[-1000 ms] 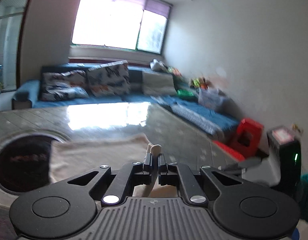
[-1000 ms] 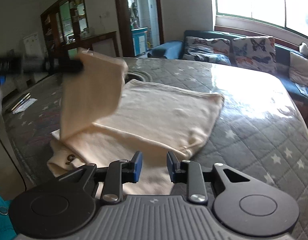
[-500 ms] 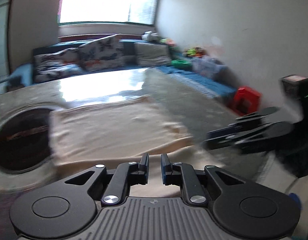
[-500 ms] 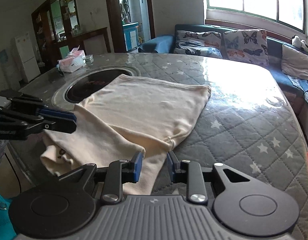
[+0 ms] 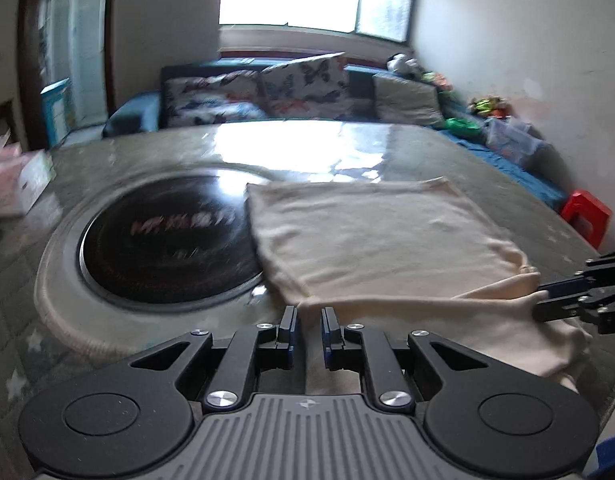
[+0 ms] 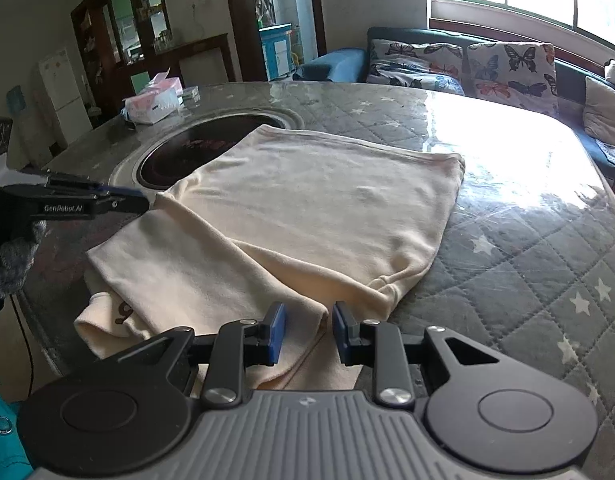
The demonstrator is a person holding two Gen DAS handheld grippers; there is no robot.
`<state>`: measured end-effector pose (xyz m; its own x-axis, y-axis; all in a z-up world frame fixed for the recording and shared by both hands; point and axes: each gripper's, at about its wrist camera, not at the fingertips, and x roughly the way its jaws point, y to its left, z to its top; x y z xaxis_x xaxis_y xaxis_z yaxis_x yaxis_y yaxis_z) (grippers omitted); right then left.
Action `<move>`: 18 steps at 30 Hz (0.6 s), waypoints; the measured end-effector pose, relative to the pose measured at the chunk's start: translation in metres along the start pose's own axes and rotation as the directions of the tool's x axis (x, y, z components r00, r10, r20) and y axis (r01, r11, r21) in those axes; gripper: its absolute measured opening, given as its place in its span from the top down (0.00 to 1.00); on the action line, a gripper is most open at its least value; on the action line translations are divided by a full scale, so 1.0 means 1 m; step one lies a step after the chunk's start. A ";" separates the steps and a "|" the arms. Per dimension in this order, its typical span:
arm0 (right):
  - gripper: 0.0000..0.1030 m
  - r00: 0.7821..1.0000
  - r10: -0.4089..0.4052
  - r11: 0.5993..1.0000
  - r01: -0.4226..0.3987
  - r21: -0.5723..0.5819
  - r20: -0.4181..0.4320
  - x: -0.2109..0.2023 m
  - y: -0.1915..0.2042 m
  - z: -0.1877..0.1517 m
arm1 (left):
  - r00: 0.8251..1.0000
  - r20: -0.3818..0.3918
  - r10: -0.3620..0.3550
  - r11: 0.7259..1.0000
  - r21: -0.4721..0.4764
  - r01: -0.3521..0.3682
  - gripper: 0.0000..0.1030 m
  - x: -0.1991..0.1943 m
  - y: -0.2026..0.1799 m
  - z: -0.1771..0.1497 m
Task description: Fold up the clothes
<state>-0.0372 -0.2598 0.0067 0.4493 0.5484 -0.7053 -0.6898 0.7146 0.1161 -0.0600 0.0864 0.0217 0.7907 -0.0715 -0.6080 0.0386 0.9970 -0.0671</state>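
Across the centre of the right wrist frame, the cream garment [image 6: 307, 216] lies half-folded on the quilted table [image 6: 527, 248]. Both the left gripper [image 5: 306, 322] and right gripper [image 6: 304, 330] stand narrowly parted and seemingly empty; pinch both lower corners evenly next.

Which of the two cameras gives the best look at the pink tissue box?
The right wrist view: the tissue box sits sharp and whole on the table beyond the cream shirt. In the left wrist view it is blurred and cut by the edge.

Garment [image 6: 307, 208] on table [image 6: 527, 240], beside burner [image 6: 187, 152]
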 end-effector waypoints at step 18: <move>0.92 1.000 -0.013 0.999 0.013 -0.043 0.002 -0.003 0.005 0.009 | 0.998 0.000 -0.067 0.977 0.202 0.065 0.90 0.022 -0.004 -0.002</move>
<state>-0.0370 -0.2545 0.0158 0.4595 0.5403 -0.7049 -0.7079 0.7022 0.0767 -0.0437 0.0807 0.0073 0.7863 -0.1378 -0.6023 0.2129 0.9755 0.0547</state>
